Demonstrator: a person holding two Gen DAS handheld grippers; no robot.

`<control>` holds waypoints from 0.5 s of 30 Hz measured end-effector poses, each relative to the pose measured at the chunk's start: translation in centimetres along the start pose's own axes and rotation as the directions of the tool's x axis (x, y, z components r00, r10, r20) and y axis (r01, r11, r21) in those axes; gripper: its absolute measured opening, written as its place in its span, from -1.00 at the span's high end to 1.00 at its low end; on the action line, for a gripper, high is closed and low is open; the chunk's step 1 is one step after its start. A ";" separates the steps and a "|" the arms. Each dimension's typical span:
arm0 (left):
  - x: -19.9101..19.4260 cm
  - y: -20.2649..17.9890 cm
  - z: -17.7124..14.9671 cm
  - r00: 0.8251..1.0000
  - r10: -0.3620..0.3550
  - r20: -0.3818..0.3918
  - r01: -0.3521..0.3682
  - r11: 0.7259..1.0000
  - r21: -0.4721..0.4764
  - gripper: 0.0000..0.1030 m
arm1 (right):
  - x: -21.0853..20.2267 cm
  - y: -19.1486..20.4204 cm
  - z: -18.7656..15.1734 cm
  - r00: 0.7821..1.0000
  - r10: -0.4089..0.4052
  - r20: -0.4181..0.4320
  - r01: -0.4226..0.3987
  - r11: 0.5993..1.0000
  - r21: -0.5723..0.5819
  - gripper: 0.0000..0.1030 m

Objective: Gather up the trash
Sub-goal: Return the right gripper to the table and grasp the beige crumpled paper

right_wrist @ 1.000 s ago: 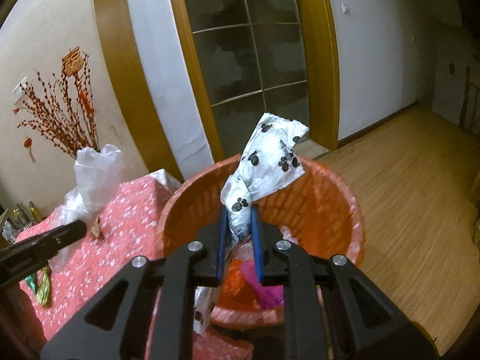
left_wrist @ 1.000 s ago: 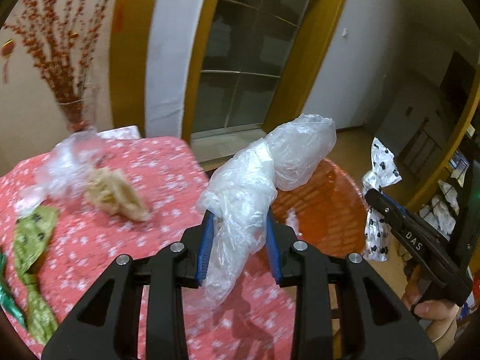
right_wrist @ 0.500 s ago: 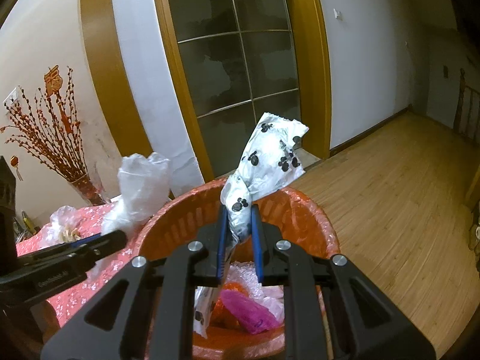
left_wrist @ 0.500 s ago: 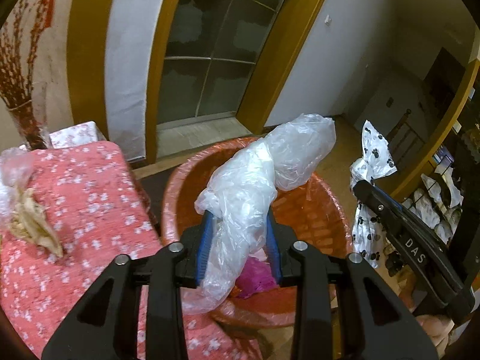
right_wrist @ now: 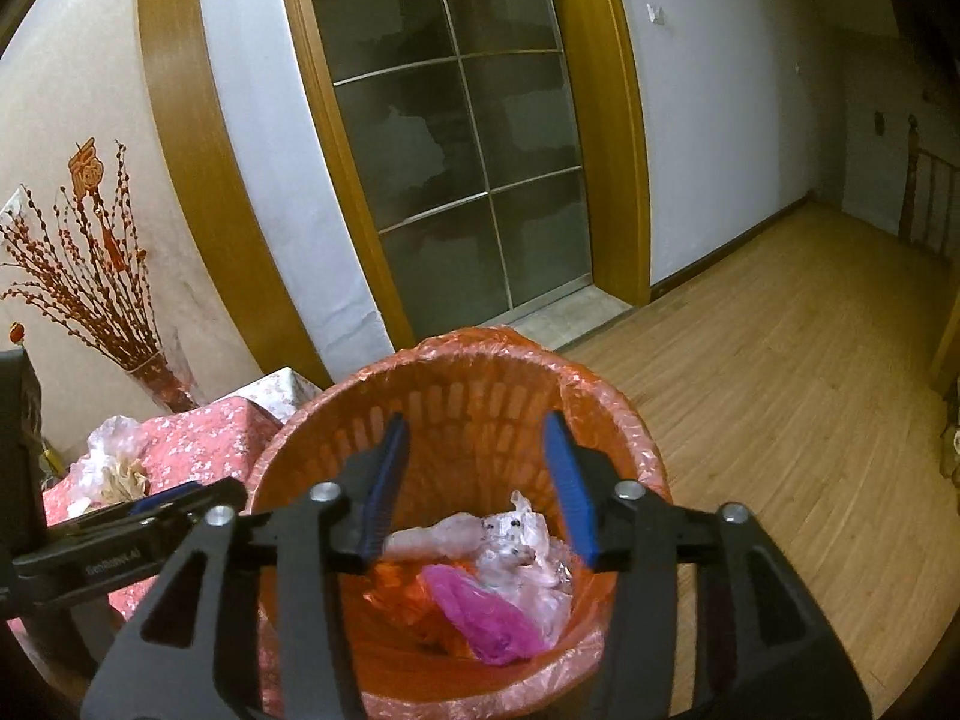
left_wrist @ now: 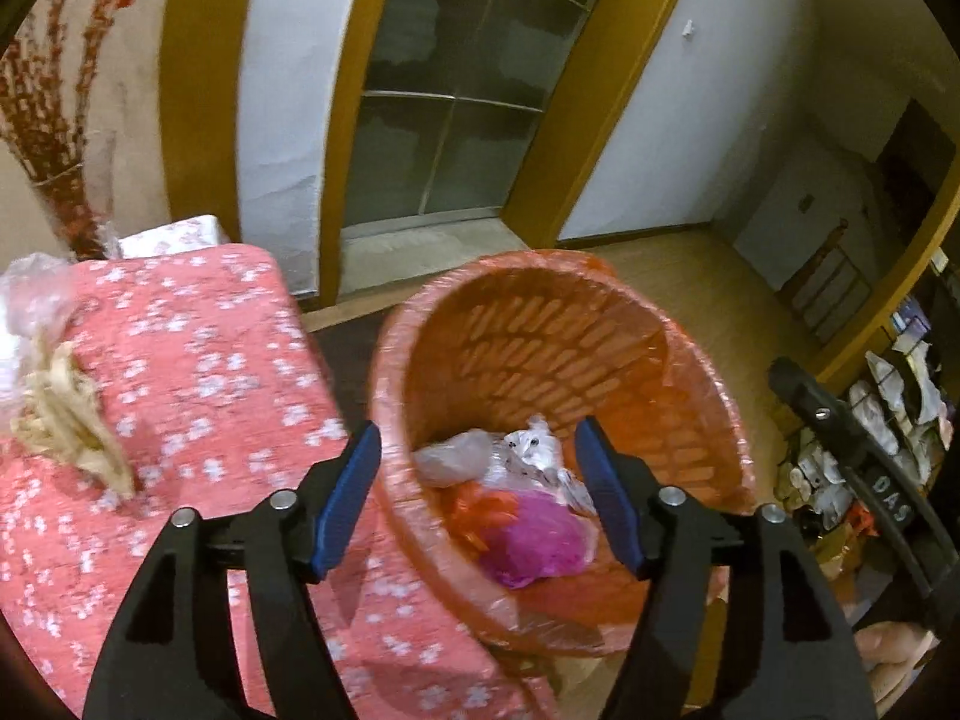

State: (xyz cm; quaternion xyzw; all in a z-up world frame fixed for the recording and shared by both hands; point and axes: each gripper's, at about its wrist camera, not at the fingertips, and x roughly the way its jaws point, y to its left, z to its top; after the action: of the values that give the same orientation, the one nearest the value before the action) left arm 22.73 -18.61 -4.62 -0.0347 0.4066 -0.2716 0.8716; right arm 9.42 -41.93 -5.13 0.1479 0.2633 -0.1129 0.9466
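An orange slatted bin [left_wrist: 690,372] [right_wrist: 456,360] lined with a red bag stands beside the table. Inside lie a clear plastic bag [left_wrist: 453,456] [right_wrist: 432,540], a white paw-print bag [left_wrist: 534,441] [right_wrist: 516,546] and a magenta bag [left_wrist: 534,540] [right_wrist: 480,612]. My left gripper [left_wrist: 480,492] hangs over the bin's near left rim, its jaws opening with nothing between them. My right gripper [right_wrist: 477,486] is above the bin's mouth, its jaws also opening and empty. It shows at the right edge of the left wrist view as the right gripper [left_wrist: 852,450].
A pink flowered tablecloth [left_wrist: 198,360] covers the table left of the bin. On it lie a beige crumpled wrapper [left_wrist: 66,420] [right_wrist: 123,477] and clear plastic [left_wrist: 30,294]. A vase of red twigs [right_wrist: 90,300] stands by the wall. Wooden floor [right_wrist: 780,390] stretches right.
Both grippers opened. The clear bag dropped from the left one and the paw-print bag from the right one; both now lie in the bin. The grippers shifted nearer over the bin.
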 end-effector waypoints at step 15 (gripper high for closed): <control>-6.7 7.1 -2.7 0.980 0.183 0.081 -0.175 0.979 -0.102 -0.62 | -1.6 6.4 -1.0 0.997 0.072 0.007 -0.071 0.992 -0.103 -0.41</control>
State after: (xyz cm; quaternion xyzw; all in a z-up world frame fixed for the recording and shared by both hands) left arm 20.39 -8.80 -3.82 -0.0514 0.3805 -0.1707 0.9074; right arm 9.44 -35.38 -3.70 0.1076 0.2580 -0.0659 0.9579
